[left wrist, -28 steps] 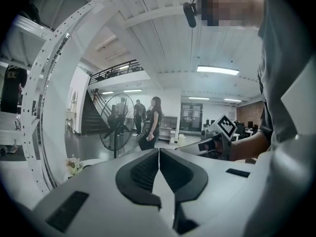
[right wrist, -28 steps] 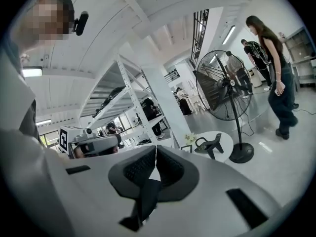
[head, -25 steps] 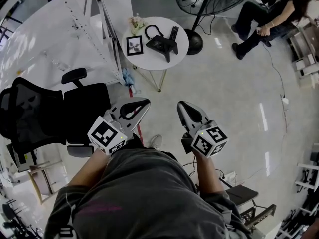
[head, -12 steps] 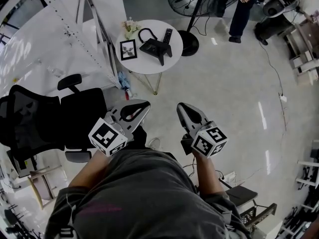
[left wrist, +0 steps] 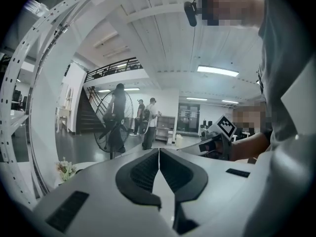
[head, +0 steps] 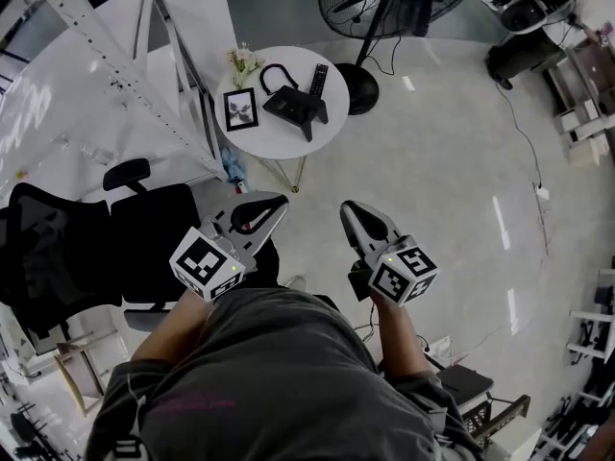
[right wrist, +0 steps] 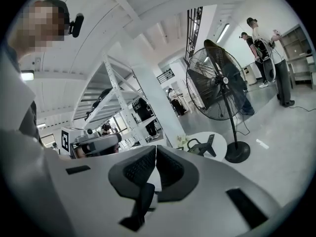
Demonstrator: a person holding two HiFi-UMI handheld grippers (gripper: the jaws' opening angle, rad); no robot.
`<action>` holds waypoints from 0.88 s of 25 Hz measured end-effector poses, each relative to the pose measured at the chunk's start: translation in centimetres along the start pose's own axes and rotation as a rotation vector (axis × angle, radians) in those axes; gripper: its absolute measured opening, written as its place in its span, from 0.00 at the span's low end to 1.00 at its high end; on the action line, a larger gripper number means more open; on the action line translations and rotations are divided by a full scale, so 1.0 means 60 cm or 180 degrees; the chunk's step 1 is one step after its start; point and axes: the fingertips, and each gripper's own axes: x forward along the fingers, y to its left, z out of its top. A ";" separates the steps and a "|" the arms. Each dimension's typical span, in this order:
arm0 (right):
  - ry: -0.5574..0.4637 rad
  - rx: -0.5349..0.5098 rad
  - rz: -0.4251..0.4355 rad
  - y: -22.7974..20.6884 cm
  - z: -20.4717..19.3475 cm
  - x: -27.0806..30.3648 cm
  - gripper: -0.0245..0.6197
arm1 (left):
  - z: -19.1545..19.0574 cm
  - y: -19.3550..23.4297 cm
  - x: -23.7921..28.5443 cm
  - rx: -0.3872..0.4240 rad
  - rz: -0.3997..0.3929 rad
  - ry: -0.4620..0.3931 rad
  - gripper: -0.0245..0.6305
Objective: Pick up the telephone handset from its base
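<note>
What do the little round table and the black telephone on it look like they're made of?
Table top: smooth, even white with a slight sheen, probably laminate or painted board. Its thin legs look like gold-toned metal rod. Telephone: black moulded shape with a dull finish, most likely plastic.

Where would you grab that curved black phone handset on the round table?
Likely the handset at the middle of its arch, coming from above: the arch stands clear of the base, while its ends seem to rest on it.

Telephone point(head: 291, 104) on round white table point(head: 286, 139)
</note>
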 end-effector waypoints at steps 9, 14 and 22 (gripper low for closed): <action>0.0151 0.0036 0.0011 -0.032 0.032 0.138 0.07 | -0.004 0.145 0.030 -0.0123 0.0028 0.0062 0.07; 0.0253 0.0039 -0.0006 -0.046 0.055 0.234 0.07 | 0.000 0.249 0.045 -0.0228 0.0038 0.0062 0.07; 0.0315 0.0060 -0.0117 -0.074 0.092 0.358 0.07 | 0.005 0.394 0.070 -0.0315 -0.0013 0.0071 0.07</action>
